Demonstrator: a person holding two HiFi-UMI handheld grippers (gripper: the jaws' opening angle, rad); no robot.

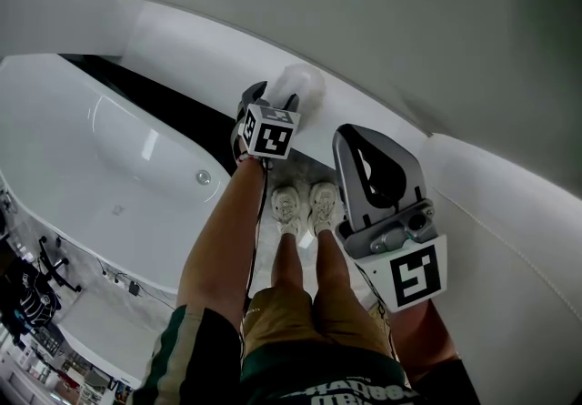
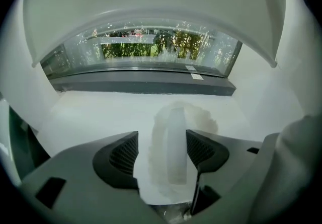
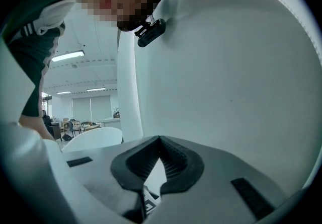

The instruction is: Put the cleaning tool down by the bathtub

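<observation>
Cleaning tool (image 1: 298,85), a white fluffy pad with a smooth band across its back, lies flat on the broad white rim of the bathtub (image 1: 164,30). In the head view it sits at the far side of that rim, away from the basin and its small round metal fitting (image 1: 203,177).

The left gripper (image 1: 273,96) points steeply down at the bathtub rim, right over the tool. In the left gripper view (image 2: 161,140) its jaws stand wide apart with the tool (image 2: 173,152) between them. The left pad is clear of it. The right pad is just beside the band, and no squeeze on the tool shows, so the tool rests on the rim on its own. Past the tool in that view, the white ledge (image 2: 100,112) runs to a dark sill under a window (image 2: 151,47) with green plants behind it.

The right gripper (image 1: 362,146) is held higher, off to the side of the bathtub and well apart from the tool. In the right gripper view (image 3: 160,140) its jaws are closed, tips together, with nothing between them. It faces a curved white wall (image 3: 241,67).

The person's two pale shoes (image 1: 305,205) stand on the floor just beside the bathtub, below the left gripper.
</observation>
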